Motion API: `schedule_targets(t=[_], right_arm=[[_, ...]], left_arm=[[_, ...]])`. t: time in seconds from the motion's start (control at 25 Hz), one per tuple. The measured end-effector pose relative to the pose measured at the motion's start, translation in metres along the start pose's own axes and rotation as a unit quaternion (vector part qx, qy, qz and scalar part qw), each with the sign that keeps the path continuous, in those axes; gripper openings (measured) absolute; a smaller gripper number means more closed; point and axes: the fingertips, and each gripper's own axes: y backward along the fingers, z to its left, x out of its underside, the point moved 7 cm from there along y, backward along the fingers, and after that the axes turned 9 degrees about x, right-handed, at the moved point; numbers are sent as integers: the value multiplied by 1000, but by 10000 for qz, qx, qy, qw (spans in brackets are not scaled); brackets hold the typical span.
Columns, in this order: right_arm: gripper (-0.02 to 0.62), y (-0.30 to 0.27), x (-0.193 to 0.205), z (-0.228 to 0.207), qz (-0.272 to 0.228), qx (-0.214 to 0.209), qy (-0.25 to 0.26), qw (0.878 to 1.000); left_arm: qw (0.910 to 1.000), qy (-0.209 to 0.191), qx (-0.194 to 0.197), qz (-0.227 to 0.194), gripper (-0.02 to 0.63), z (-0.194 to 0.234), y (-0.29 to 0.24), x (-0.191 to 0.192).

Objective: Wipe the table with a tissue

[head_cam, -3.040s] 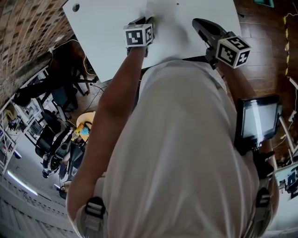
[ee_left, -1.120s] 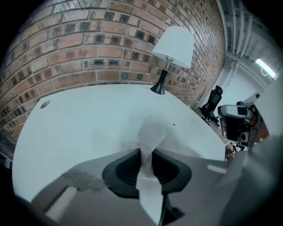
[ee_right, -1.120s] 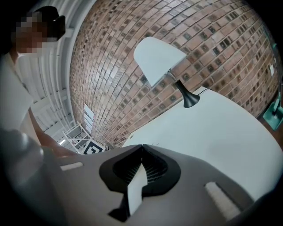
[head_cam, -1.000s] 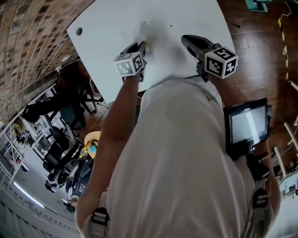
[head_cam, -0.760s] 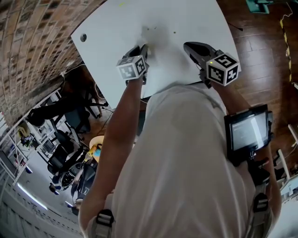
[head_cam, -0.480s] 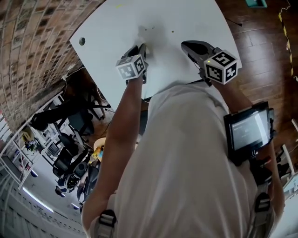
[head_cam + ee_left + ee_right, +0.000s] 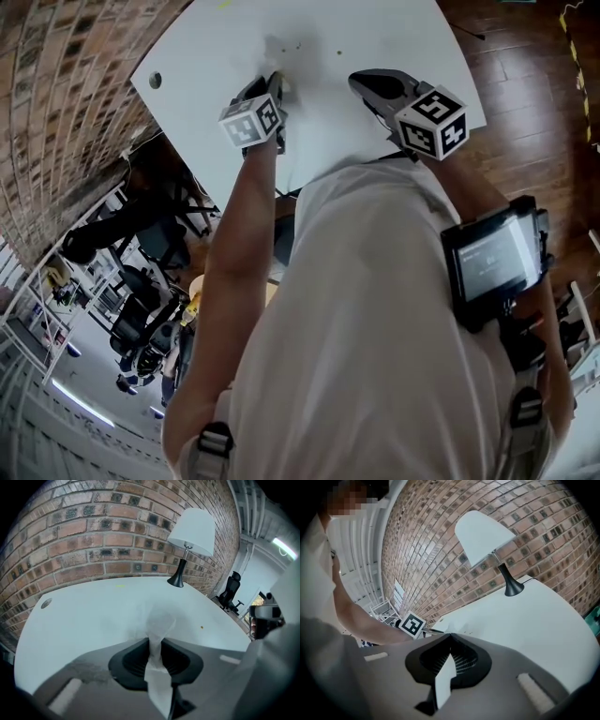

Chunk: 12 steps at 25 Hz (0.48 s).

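A brick wall (image 7: 93, 541) stands behind a white table (image 7: 206, 56), and a dark wooden floor (image 7: 525, 84) shows at the right side of the table. In the head view the person's white shirt (image 7: 375, 319) fills the lower part, and both arms reach over the near edge of the table. A lamp (image 7: 191, 531) with a white shade and a black foot stands at the far side of the table, near the wall. A black office chair (image 7: 230, 592) is beyond the table, well apart from it. A small screen (image 7: 492, 262) is fixed on the right forearm.

The left gripper (image 7: 277, 86) points steeply down to the table, left of the right gripper (image 7: 361, 82), which hangs over the table near the edge. The fingers of the left gripper are closed on a white tissue (image 7: 159, 623); the tissue stands out in front of the fingers as a soft bulge that lies against the table top. The fingers of the right gripper are together. A flat white strip shows in the recess behind them, but I cannot tell what it is.

A round cable hole (image 7: 155, 81) is near the left corner of the table. A small dark speck (image 7: 202, 627) lies on the table, to the right of the tissue.
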Motion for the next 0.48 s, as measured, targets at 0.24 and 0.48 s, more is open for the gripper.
schedule_targets(t=[0.24,0.48], right_arm=[[8,1,6,-1,113,76,-44,9999],[8,3,5,-4,64,174,-122,9998]], left_arm=[[9999,11,-86,-141,72,20,-14,-22],[9992,-250,-297,8,72,35,-27,-43]])
